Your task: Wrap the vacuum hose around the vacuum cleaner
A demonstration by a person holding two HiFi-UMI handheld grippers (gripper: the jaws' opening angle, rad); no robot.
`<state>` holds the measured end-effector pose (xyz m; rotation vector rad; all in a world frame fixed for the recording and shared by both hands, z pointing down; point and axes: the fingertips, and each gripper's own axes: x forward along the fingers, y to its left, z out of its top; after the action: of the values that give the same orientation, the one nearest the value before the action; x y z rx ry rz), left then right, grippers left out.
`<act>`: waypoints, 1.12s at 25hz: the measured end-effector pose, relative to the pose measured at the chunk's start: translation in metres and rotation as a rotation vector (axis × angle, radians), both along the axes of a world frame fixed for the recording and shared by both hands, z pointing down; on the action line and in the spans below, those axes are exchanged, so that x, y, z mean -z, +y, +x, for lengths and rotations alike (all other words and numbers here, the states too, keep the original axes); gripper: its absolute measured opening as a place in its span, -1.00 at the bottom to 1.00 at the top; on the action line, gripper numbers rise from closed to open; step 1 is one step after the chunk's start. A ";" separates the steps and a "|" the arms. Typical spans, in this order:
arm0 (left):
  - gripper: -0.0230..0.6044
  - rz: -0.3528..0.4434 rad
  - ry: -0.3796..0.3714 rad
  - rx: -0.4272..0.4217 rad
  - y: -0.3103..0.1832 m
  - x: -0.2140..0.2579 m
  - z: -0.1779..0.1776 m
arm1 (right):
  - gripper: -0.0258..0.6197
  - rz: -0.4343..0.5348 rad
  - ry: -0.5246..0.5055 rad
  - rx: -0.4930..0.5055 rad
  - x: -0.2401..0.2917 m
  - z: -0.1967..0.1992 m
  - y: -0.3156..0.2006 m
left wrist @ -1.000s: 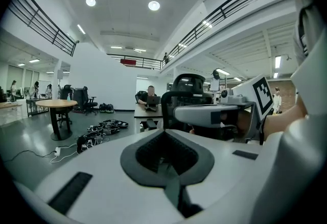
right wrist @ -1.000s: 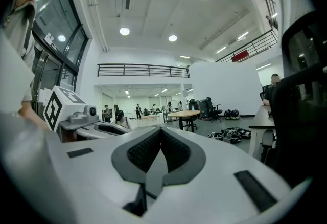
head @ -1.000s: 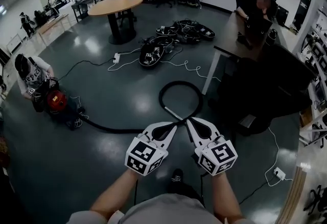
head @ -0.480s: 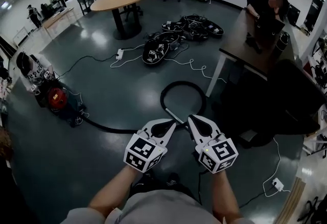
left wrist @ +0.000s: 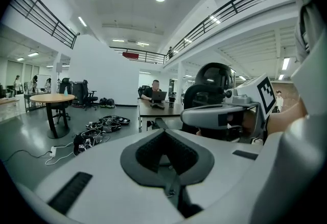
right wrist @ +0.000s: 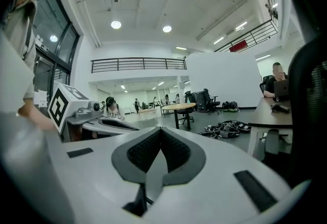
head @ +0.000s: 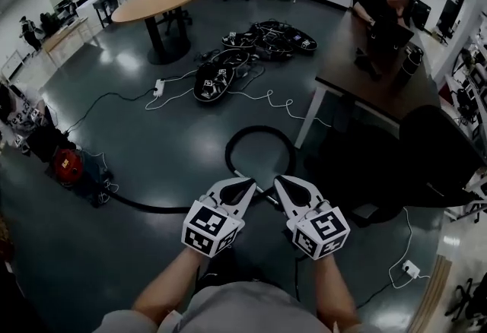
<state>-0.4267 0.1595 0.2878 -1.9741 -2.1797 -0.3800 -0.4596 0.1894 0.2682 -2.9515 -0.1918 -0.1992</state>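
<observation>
The red vacuum cleaner (head: 67, 165) stands on the dark floor at the far left. Its black hose (head: 228, 143) runs along the floor from the cleaner and curls into a loop straight ahead of me. My left gripper (head: 252, 185) and right gripper (head: 278, 182) are held side by side above the loop's near end. Both are shut with nothing between the jaws. In the left gripper view the left gripper (left wrist: 164, 134) shows closed pads, with the other gripper's marker cube at its right. In the right gripper view the right gripper (right wrist: 160, 132) is closed too.
A person (head: 17, 112) crouches beside the vacuum. A round wooden table (head: 155, 3), a pile of gear (head: 221, 71) and a power strip (head: 158, 87) with white cables lie ahead. A dark desk (head: 365, 73) and black chair (head: 437, 153) stand right.
Both grippers stay shut and side by side. The view has shifted: the vacuum cleaner and the crouching person have slid toward the left edge, and the desk has drawn nearer.
</observation>
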 end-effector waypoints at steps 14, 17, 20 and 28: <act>-0.90 -0.016 -0.086 -0.111 0.068 -0.024 0.143 | -0.91 -0.048 -0.144 -0.092 -0.020 0.140 0.064; -0.90 -0.017 -0.092 -0.126 0.080 -0.027 0.168 | -0.91 -0.065 -0.164 -0.100 -0.023 0.164 0.075; -0.90 -0.009 -0.100 -0.132 0.092 -0.032 0.183 | -0.91 -0.070 -0.172 -0.106 -0.024 0.180 0.089; -0.90 0.016 -0.118 -0.084 0.124 -0.040 0.200 | -0.91 -0.030 -0.169 -0.079 -0.034 0.195 0.123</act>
<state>-0.2267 0.2835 0.3277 -1.8897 -2.3134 -0.5126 -0.2651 0.3120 0.3022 -2.9488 -0.3368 -0.4389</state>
